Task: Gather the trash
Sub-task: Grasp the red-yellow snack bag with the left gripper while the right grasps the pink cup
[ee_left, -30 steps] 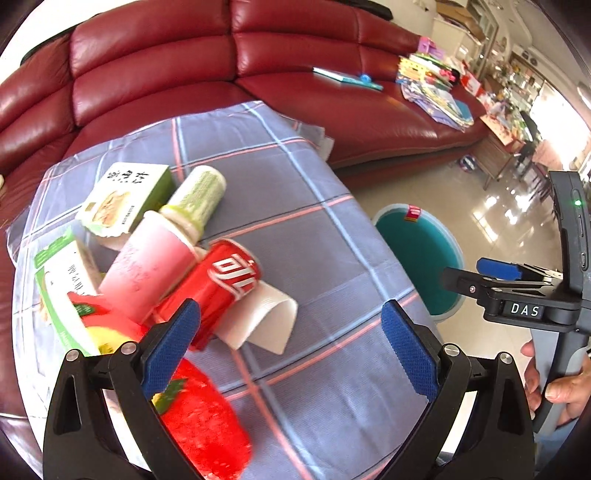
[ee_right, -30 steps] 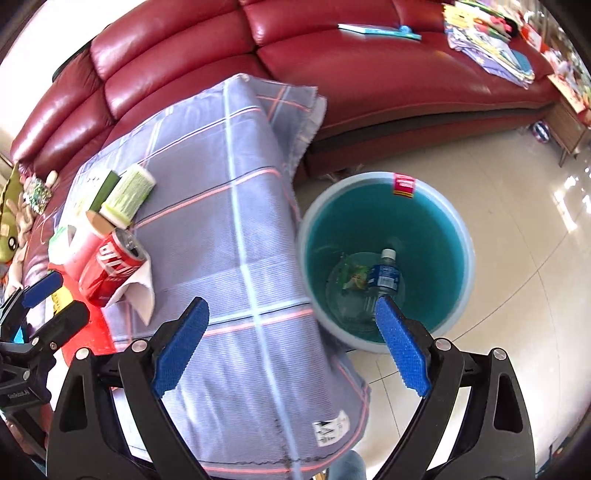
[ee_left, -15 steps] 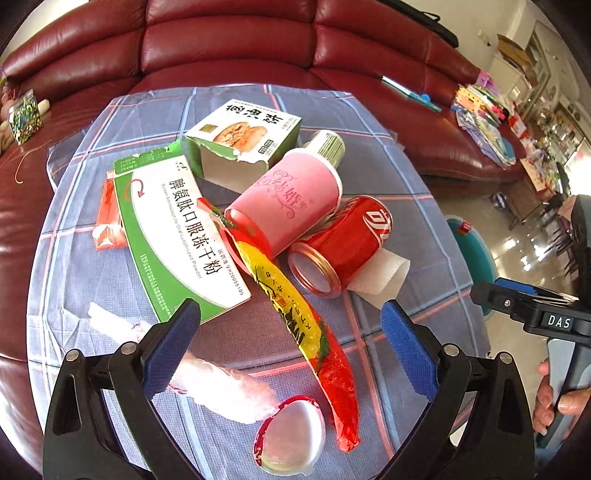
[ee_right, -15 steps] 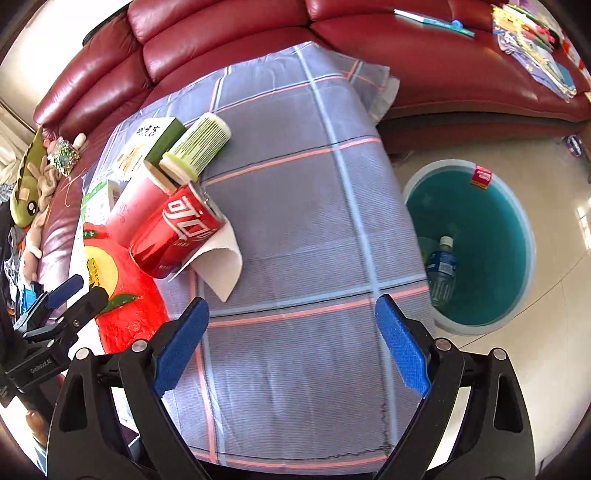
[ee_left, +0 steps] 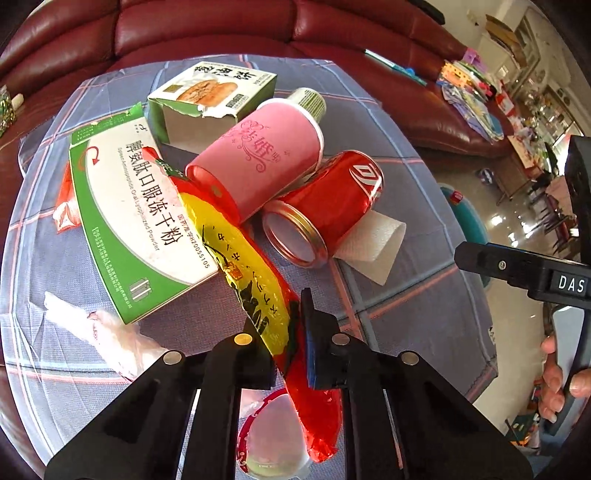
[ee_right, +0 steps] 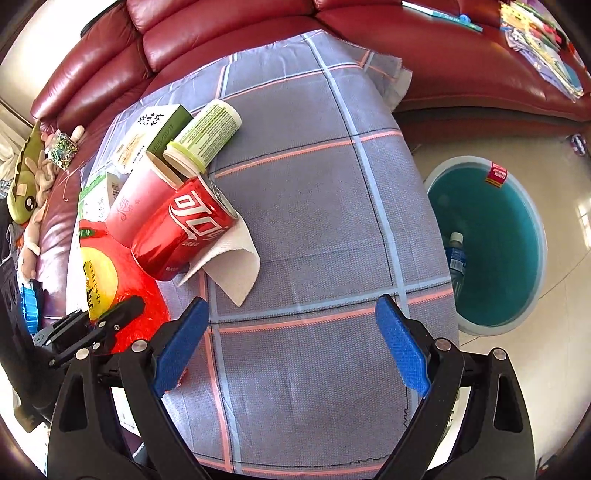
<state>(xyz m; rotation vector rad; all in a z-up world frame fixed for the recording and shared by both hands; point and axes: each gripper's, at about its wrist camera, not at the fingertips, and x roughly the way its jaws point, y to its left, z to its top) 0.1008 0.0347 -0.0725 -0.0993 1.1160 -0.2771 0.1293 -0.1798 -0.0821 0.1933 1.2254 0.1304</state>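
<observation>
- On the table (ee_right: 314, 221), under a grey-blue plaid cloth, the trash bunches toward the left half as the right wrist view shows it; the right half of the cloth up to its edge lies bare.
- Past that edge, on the glossy floor (ee_right: 561, 206), stands a teal bin (ee_right: 517, 295) just beside the table, with a bottle (ee_right: 456, 254) lying inside.
- A red leather sofa (ee_right: 229, 26) wraps behind the table; papers (ee_left: 469, 96) lie on its far seat.
- The left gripper (ee_left: 295, 332) has its fingers pressed onto a long red-and-yellow wrapper (ee_left: 240, 251), pinching it near its lower end.
- The wrapper's long axis runs from the fingers up and left, over the corner of a green-and-white box (ee_left: 140, 221) toward a pink cup (ee_left: 258, 162); its free red end hangs below the fingers over a round foil lid (ee_left: 273, 435).
- The cup lies on its side, mouth toward the left gripper; a red can (ee_left: 328, 206) lies touching it, on a white napkin (ee_left: 373, 247).
- A second, opened box (ee_left: 210, 96) and a green-labelled tub (ee_right: 203, 136) lie behind the cup.
- The right gripper (ee_right: 291, 350) hovers over bare cloth, fingers spread wide and holding nothing.
</observation>
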